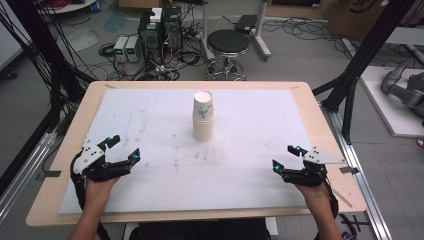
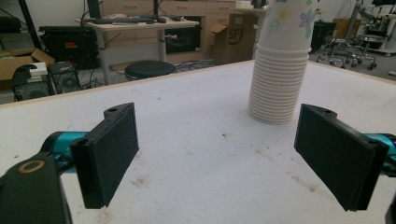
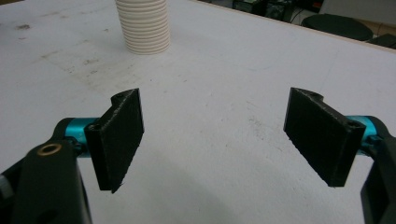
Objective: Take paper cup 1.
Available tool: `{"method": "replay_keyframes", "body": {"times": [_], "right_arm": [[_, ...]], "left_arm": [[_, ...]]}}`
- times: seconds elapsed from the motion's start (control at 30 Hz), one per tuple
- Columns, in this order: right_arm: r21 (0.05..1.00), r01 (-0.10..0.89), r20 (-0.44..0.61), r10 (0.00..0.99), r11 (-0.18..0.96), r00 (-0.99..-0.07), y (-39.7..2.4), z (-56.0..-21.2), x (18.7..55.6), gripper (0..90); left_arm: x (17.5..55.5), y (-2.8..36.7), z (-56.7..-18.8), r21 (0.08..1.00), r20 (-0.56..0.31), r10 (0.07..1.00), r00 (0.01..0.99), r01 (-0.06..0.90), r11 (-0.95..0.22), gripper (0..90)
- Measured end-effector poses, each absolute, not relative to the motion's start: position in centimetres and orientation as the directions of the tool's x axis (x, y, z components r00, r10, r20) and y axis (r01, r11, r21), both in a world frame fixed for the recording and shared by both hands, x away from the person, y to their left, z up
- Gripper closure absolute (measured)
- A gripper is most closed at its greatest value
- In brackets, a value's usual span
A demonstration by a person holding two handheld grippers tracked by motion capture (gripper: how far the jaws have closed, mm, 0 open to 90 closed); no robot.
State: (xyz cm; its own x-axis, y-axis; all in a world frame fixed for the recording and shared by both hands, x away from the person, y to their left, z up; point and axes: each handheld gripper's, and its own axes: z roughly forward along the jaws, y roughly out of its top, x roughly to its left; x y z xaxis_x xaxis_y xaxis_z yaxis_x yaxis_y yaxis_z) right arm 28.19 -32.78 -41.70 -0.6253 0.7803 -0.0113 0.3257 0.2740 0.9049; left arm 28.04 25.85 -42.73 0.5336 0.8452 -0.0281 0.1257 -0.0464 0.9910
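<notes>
A tall stack of paper cups stands upright, mouths down, near the middle of the surface, on a white foam-like sheet marked with brown smudges. The nested rims form a ribbed cream column, and the top cup carries a small blue flower print. The left tongs rest at the near left of the sheet, the right tongs at the near right, both well apart from the stack. Each pair stands wide open with nothing between its flat, black, matte rectangular pads, which sit on teal metal stubs.
</notes>
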Motion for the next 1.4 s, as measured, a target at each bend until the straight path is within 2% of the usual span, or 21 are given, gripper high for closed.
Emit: {"method": "replay_keyframes", "body": {"times": [0.37, 0.83, 1.17, 1.4], "right_arm": [[0.906, 0.325, -0.011, 0.779, 0.273, -0.626, -32.7, -41.7, 28.2, 20.6], [0.909, 0.330, 0.005, 0.786, 0.255, -0.619, -33.1, -41.7, 28.0, 20.7], [0.913, 0.324, 0.009, 0.783, 0.248, -0.622, -32.9, -41.4, 27.2, 20.7], [0.907, 0.330, 0.006, 0.776, 0.261, -0.631, -32.4, -41.6, 27.5, 20.7]], "left_arm": [[28.1, 25.8, -42.8, 0.991, -0.037, 0.843, 0.536, 0.130, -0.039, 13.6], [28.6, 24.6, -42.9, 0.988, -0.068, 0.807, 0.587, 0.150, -0.026, 13.8], [29.6, 23.5, -40.8, 0.988, -0.094, 0.771, 0.630, 0.156, -0.008, 13.8], [31.9, 21.3, -38.2, 0.987, -0.088, 0.734, 0.674, 0.159, -0.028, 13.9]]}}
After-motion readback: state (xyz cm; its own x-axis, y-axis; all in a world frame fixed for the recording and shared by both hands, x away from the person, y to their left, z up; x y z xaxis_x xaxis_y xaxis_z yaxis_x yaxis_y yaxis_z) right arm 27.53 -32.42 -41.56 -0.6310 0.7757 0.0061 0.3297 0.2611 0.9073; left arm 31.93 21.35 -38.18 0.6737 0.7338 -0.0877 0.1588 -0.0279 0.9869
